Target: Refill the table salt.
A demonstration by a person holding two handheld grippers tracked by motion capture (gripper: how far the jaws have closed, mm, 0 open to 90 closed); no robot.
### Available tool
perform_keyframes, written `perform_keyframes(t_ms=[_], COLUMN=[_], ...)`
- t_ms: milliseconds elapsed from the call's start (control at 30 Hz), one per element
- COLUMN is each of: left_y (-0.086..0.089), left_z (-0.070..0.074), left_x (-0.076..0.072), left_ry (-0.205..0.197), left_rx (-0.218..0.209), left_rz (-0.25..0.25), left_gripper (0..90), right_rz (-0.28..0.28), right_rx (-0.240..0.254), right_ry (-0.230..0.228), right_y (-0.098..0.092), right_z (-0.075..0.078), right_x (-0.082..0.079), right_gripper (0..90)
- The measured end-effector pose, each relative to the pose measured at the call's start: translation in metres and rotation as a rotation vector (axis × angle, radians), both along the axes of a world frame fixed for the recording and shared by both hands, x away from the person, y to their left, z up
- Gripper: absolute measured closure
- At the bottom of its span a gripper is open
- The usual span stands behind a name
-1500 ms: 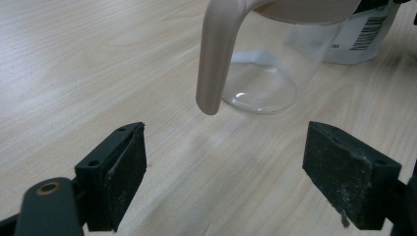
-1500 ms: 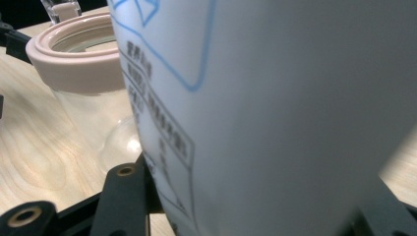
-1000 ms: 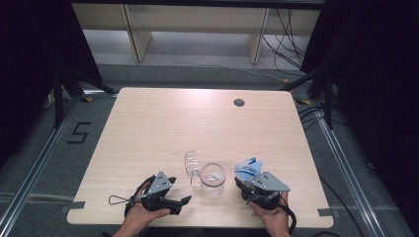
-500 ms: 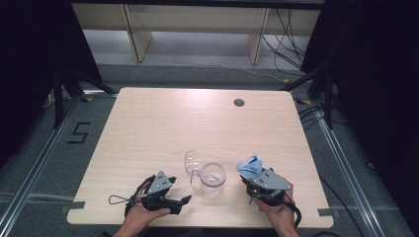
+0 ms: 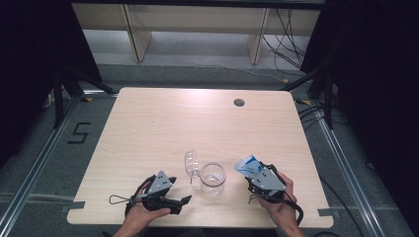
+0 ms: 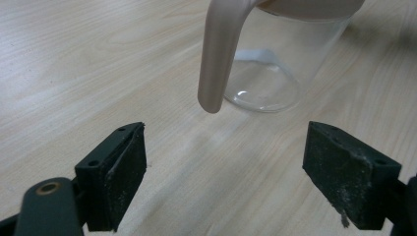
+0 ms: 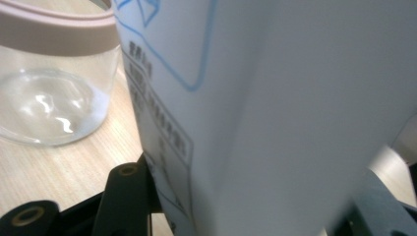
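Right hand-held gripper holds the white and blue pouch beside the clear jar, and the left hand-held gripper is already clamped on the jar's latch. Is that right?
Not quite. The left hand-held gripper is open and empty: in the left gripper view its jaws stand apart, short of the latch hanging from the clear jar. The rest holds: the right hand-held gripper holds the white and blue pouch beside the jar.

Pale wood desk (image 5: pixel 163 128); a clear glass jar (image 5: pixel 213 177) stands near its front edge; a round hole (image 5: pixel 239 102) near the far right corner

Clear glossy jar (image 5: pixel 213 175), matt wood table (image 5: pixel 163 123)
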State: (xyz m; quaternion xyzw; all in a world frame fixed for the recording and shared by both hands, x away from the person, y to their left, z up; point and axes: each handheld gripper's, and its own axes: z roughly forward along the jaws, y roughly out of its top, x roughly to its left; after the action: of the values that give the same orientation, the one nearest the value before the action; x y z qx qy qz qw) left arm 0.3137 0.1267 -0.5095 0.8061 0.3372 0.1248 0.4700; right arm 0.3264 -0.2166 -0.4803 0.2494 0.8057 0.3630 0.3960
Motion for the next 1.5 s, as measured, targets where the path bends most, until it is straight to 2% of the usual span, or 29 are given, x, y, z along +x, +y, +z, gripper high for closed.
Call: perform_keyframes(t_ms=[133, 200, 333, 367, 400, 500, 567, 600, 700, 767, 833, 1033, 1133, 1167, 1200, 1233, 1300, 1333, 1367, 1500], left_y=[0.001, 0.001, 0.0, 0.0, 0.0, -0.001, 0.0, -0.001, -0.001, -0.001, 0.0, -0.001, 0.0, 0.001, -0.001, -0.001, -0.001, 0.0, -0.001, -0.001], left_z=[0.001, 0.0, 0.0, 0.0, 0.0, 0.0, 0.002, 0.001, 0.001, 0.001, 0.002, 0.001, 0.002, 0.001, 0.001, 0.001, 0.001, 0.002, 0.001, 0.001], left_x=[0.001, 0.001, 0.0, 0.0, 0.0, 0.0, 0.0, -0.001, 0.0, -0.001, 0.0, 0.0, 0.0, 0.001, 0.0, -0.001, -0.001, 0.0, -0.001, -0.001], left_ry=[-0.005, -0.001, -0.002, -0.01, -0.007, -0.008, -0.012, -0.013, -0.002, -0.007, -0.014, 0.001, -0.006, -0.009, 0.002, 0.006, -0.013, -0.016, -0.008, 0.001], left_rx=[0.018, 0.017, 0.0, 0.007, 0.002, 0.001, 0.013, 0.001, 0.01, 0.0, 0.019, 0.005, 0.002, 0.013, -0.001, -0.001, 0.001, 0.019, -0.002, 0.01], left_rz=[-0.007, -0.002, 0.003, -0.006, -0.004, -0.001, -0.02, -0.017, -0.013, -0.012, -0.023, -0.011, -0.011, -0.015, -0.007, -0.004, -0.018, -0.022, -0.013, -0.007], left_gripper=[16.3, 16.2, 16.2, 16.2, 16.1, 16.1, 16.1, 16.1, 16.0, 16.0, 16.0, 16.0, 16.0, 16.0, 16.0, 16.0, 16.0, 16.0, 16.0, 15.9], right_rz=[-0.004, 0.002, 0.001, -0.003, -0.005, 0.003, 0.009, 0.005, 0.008, 0.009, 0.009, 0.006, 0.006, 0.005, 0.005, -0.005, 0.004, 0.005, 0.006, -0.003], right_rx=[-0.03, -0.059, -0.081, -0.079, -0.091, -0.088, -0.108, -0.105, -0.115, -0.122, -0.123, -0.142, -0.153, -0.163, -0.168, -0.162, -0.17, -0.171, -0.173, -0.165], right_ry=[-0.013, -0.03, -0.052, -0.047, -0.063, -0.058, -0.07, -0.057, -0.072, -0.072, -0.084, -0.105, -0.108, -0.114, -0.116, -0.113, -0.126, -0.128, -0.132, -0.129], right_y=[0.001, 0.002, 0.003, 0.004, 0.004, 0.006, 0.008, 0.008, 0.01, 0.011, 0.011, 0.011, 0.011, 0.011, 0.011, 0.012, 0.012, 0.012, 0.012, 0.013], right_z=[0.0, 0.0, 0.001, 0.001, 0.001, 0.001, 0.001, 0.001, 0.001, 0.001, 0.002, 0.004, 0.004, 0.004, 0.004, 0.004, 0.005, 0.005, 0.005, 0.005], right_x=[0.001, 0.002, 0.002, 0.002, 0.003, 0.003, 0.004, 0.003, 0.004, 0.004, 0.006, 0.008, 0.008, 0.009, 0.01, 0.009, 0.009, 0.009, 0.009, 0.009], right_gripper=[48.2, 48.2, 48.3, 48.3, 48.2, 48.3, 48.3, 48.3, 48.4, 48.4, 48.6, 48.6, 48.6, 48.6, 48.6, 48.6, 48.6, 48.6, 48.6, 48.6])
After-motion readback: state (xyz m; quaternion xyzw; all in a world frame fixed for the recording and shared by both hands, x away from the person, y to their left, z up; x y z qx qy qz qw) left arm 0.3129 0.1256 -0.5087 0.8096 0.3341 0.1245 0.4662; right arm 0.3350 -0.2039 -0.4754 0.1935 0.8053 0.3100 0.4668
